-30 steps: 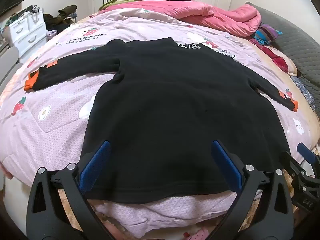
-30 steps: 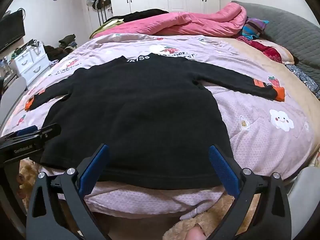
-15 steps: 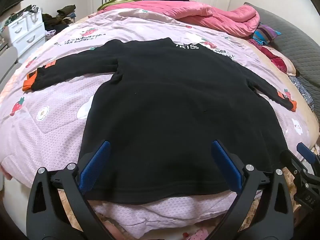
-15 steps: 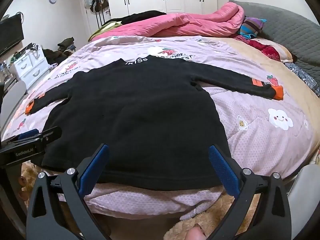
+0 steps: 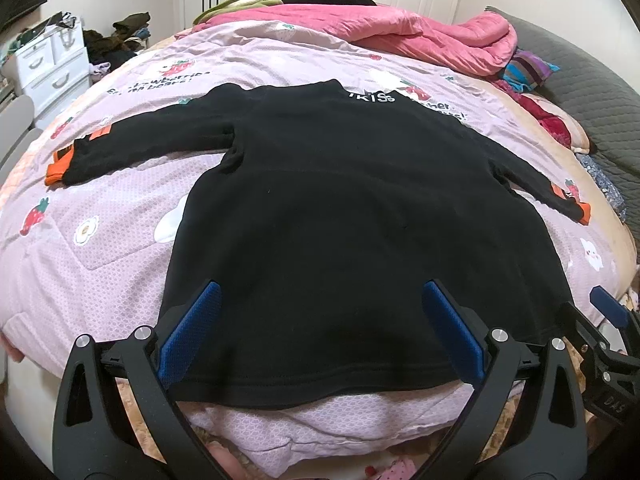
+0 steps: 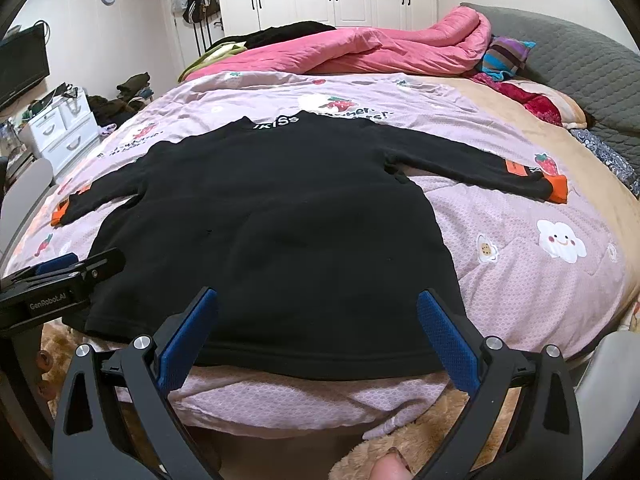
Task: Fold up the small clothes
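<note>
A small black long-sleeved sweater (image 5: 340, 208) (image 6: 276, 220) lies flat on the pink bed, hem toward me, both sleeves spread out with orange cuffs (image 5: 56, 166) (image 6: 558, 188). White lettering marks its collar (image 5: 370, 98). My left gripper (image 5: 320, 320) hangs open above the hem, blue pads wide apart, nothing between them. My right gripper (image 6: 316, 328) is open too, over the hem's right half. Each gripper shows in the other's view: the right one (image 5: 608, 328) at the right edge, the left one (image 6: 60, 276) at the left edge.
The pink quilt cover (image 5: 100, 240) with strawberry and cloud prints spans the bed. A bunched pink duvet (image 6: 380, 50) and striped clothes (image 6: 504, 56) lie at the far end. White drawers (image 5: 52, 68) stand at left. A plush brown thing (image 6: 384, 440) sits below the bed edge.
Both grippers have drawn back and risen slightly, so the sweater looks a little farther off. The sweater has not moved, and both grippers stayed open.
</note>
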A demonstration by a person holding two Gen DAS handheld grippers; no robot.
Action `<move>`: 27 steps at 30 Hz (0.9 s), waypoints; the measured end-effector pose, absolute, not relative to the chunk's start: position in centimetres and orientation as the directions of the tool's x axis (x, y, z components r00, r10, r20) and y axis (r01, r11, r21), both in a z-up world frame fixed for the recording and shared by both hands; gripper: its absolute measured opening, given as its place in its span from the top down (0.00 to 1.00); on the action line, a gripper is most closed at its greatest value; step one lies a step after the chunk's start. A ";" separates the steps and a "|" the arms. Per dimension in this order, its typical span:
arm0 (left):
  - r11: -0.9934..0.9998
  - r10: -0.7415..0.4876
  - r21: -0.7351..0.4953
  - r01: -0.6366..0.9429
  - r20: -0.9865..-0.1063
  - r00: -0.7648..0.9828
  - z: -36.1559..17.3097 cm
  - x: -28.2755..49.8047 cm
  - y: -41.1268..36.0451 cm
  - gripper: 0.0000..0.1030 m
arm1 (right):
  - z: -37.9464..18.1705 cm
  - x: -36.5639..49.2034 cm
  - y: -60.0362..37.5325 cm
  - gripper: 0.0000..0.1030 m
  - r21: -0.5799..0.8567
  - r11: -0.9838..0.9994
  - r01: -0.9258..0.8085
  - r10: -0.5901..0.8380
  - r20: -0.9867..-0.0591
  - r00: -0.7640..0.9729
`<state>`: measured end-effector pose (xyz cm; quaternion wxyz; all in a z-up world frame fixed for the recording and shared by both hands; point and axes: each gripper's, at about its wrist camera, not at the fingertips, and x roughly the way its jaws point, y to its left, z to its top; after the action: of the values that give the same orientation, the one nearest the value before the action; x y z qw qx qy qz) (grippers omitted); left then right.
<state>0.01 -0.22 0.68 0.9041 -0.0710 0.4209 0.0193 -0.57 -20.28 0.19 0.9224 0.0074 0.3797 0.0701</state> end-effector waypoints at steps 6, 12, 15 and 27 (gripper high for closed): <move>0.990 -0.024 -0.110 -0.093 -0.763 0.646 0.8 0.0 -0.2 0.08 | 0.1 -0.6 -20.2 0.04 0.062 0.990 -0.123 0.131 -0.698 0.704; 0.990 -0.023 -0.108 -0.093 -0.763 0.646 0.8 0.0 -0.3 0.08 | 0.1 -0.6 -20.2 0.04 0.063 0.990 -0.125 0.133 -0.698 0.704; 0.990 -0.025 -0.110 -0.092 -0.764 0.645 0.9 0.0 -0.3 0.08 | 0.1 -0.7 -20.2 0.04 0.064 0.990 -0.127 0.135 -0.697 0.704; 0.990 -0.031 -0.115 -0.087 -0.762 0.647 1.1 -0.1 -0.4 0.08 | 0.4 -1.0 -20.1 0.04 0.062 0.989 -0.132 0.137 -0.692 0.709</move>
<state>-0.14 -0.43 1.06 0.9047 -0.0705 0.4198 0.0156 -0.96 -20.08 0.45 0.9243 0.0038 0.3746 0.0728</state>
